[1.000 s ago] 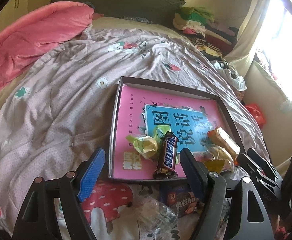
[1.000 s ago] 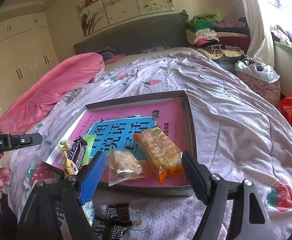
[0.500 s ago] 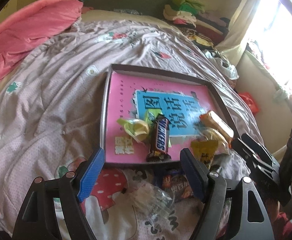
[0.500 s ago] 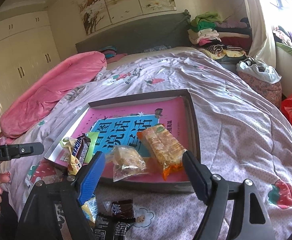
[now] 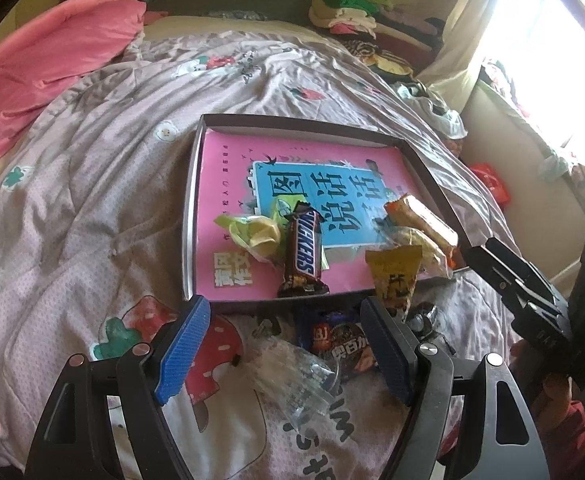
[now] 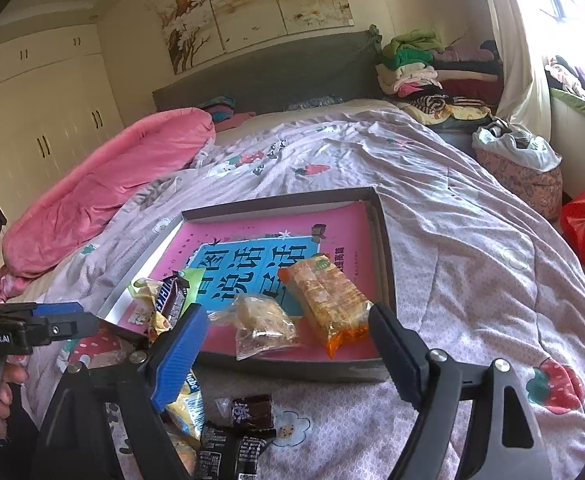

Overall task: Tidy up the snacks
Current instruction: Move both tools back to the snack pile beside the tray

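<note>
Snacks split two ways: some already in shallow tray w/ pink-blue card lining, rest loose on bed at tray's near edge. In tray, near-left: Snickers bar lying over crumpled yellow-green wrapper; near-right: orange cracker pack beside clear bag of pastry. Yellow sachet propped across near rim, half in, half out. Still outside, on bed: dark blue biscuit pack, clear crinkly wrapper, small dark choc pieces, yellow pack by right tool's left jaw.

Left gripper poised over blue pack and clear wrapper, jaws spread, nothing between pads. Right gripper low over tray's near rim, jaws wide and just opened a bit further, empty too; pastry bag and cracker pack lie past the tips, not held.

Likely next: pick up loose items, drop in tray.

Risks, as judged:
- Soft quilt gives under push, so thin flat packs may sink and jaws pinch fabric instead of wrapper.
- Clear wrapper hard to see, slippery; prob. slides out on closing.
- Sachet on rim may tip back out if nudged.
- Tray sits on bedding, no firm base; pressing near rim could tilt it and slide snacks.
- Both tools crowd the same near edge; collision poss. if both reach together.
</note>
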A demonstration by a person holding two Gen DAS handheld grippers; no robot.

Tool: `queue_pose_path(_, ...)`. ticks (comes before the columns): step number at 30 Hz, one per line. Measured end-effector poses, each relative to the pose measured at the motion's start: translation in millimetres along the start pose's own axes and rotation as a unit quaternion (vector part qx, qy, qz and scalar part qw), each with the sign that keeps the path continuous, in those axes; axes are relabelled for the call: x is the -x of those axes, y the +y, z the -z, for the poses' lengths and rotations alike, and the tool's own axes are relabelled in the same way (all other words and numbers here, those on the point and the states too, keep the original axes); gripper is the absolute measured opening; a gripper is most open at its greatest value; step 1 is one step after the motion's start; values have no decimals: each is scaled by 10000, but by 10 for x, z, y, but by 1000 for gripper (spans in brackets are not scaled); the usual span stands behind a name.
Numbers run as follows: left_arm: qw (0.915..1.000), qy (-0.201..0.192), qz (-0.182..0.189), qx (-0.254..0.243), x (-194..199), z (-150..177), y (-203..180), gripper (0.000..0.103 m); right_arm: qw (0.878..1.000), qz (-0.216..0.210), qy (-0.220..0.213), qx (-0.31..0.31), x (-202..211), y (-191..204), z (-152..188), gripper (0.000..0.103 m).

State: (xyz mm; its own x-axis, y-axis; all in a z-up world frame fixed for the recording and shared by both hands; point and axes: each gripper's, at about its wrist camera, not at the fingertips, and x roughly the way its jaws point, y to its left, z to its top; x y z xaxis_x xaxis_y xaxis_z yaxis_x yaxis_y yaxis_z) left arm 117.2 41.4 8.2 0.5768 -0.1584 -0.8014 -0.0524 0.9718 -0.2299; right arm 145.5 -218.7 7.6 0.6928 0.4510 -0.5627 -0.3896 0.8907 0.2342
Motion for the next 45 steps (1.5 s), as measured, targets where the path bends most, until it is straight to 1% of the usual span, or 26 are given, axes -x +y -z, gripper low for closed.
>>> queue_pose_path(7, 10000, 7, -6, -52, 18, 33, -32, 79, 10000, 75, -63, 18, 66, -1, -18, 83)
queue_pose_path(13, 10000, 26, -8, -93, 36, 56, -51, 79, 10000, 32, -59, 7, 103, 10, -27, 83)
queue_pose_path(20, 9998, 131, -28, -126, 11, 125, -30, 79, 9999, -66, 115, 79, 72, 61, 0, 85)
queue_pose_path(28, 9994, 229, -108, -248, -25, 195, -20, 79, 9997, -121, 148, 132, 84, 122, 21, 85)
queue_pose_path(45, 9984, 359, -29, -443, -50, 345, -48, 79, 9994, -157, 240, 200, 102, 168, 86, 85)
